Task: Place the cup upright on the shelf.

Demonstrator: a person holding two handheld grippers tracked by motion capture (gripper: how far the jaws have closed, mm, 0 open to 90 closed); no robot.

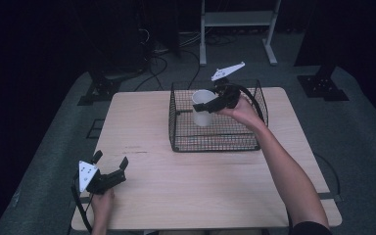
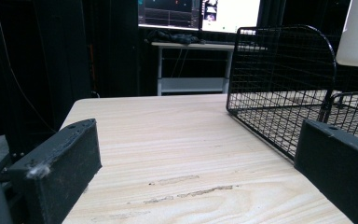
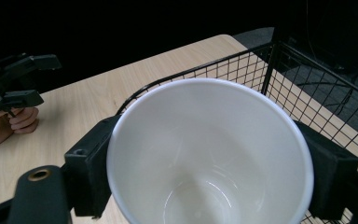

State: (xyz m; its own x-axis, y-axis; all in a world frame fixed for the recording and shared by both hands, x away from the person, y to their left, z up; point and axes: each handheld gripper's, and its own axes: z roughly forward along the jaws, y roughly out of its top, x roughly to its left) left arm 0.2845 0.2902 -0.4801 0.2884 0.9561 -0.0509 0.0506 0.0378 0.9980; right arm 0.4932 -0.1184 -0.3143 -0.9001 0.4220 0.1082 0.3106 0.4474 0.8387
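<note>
While the cup hangs over the basket, things stand so:

Cup: a white cup (image 1: 203, 107) (open mouth up, nothing visible inside in the right gripper view (image 3: 209, 154)) is held upright above the wire basket, toward the basket's far side.

Right gripper: the right gripper (image 1: 220, 102) has its two black jaws closed against opposite sides of the cup near the rim, one jaw on each flank.

Basket: a black wire basket (image 1: 176, 127) sits on the table toward the far right corner; its mesh wall shows at the right of the left gripper view (image 2: 279, 70).

Left gripper: the left gripper (image 1: 110, 162) rests near the table's near left corner, well apart from the basket, with its jaws spread wide and nothing between them but bare wood.

Table: a light wooden table (image 1: 142, 122), with a few scuff marks near the left gripper.
</note>
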